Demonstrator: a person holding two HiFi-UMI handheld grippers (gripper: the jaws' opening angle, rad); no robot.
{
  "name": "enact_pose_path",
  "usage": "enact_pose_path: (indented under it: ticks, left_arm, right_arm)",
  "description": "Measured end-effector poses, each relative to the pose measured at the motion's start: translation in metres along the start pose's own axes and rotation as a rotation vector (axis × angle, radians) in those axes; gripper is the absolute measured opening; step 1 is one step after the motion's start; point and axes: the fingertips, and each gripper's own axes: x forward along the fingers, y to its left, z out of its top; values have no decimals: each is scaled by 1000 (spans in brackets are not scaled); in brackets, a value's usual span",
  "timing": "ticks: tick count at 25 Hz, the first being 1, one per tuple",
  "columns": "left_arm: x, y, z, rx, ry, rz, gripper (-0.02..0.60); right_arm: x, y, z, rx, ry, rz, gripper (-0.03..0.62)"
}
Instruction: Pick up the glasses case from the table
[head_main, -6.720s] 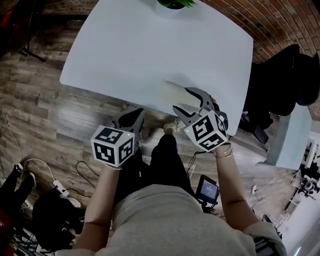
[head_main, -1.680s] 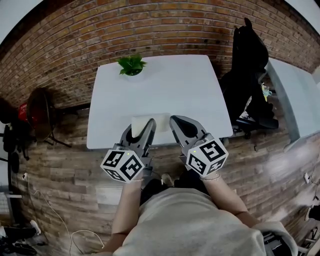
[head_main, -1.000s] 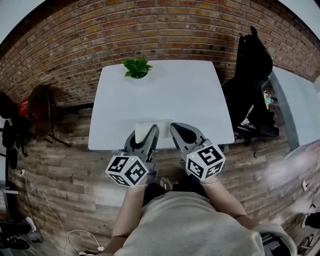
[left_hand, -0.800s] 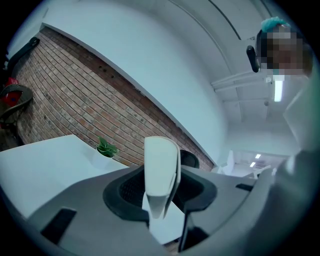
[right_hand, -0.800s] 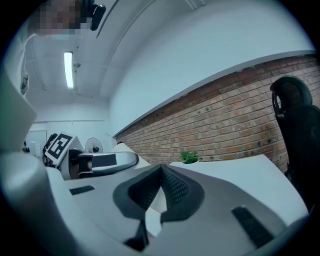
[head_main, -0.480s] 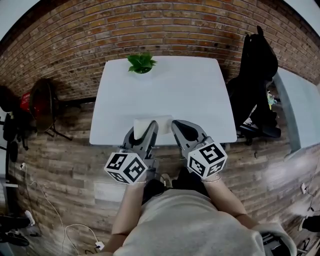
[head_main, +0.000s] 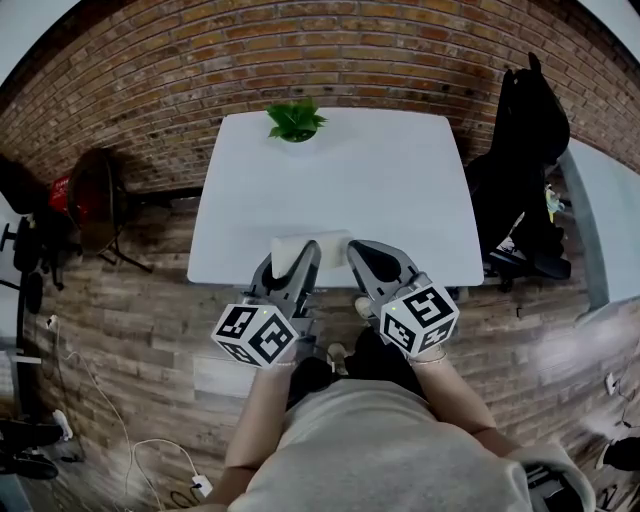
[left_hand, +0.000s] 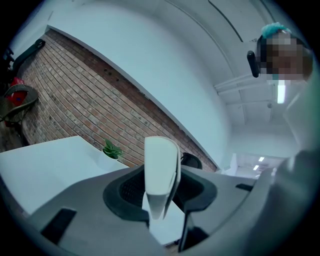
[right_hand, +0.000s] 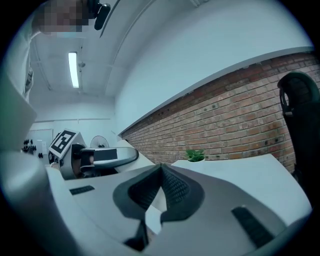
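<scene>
The white glasses case stands on its edge between the jaws of my left gripper, which is shut on it. In the head view the glasses case shows pale over the near edge of the white table, with the left gripper round it. My right gripper hovers just to the right of it, shut and with nothing in it. In the right gripper view its pads meet at the right gripper's tip, and the left gripper shows to the left.
A small green plant in a white pot stands at the table's far edge, against a brick wall. A black office chair stands to the right of the table. Cables lie on the wooden floor at the left.
In the oldest frame the case lay at the table's edge by the open right gripper; now the left gripper holds it. Over the last second only the head view has drifted.
</scene>
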Motion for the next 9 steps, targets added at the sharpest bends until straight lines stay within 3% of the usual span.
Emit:
enact_pose_path:
  ticks: [9]
  left_arm:
    - [-1,6,-7,-11,1,7,156]
  right_arm:
    - [-1,-6,-3,15,0,-13,-2]
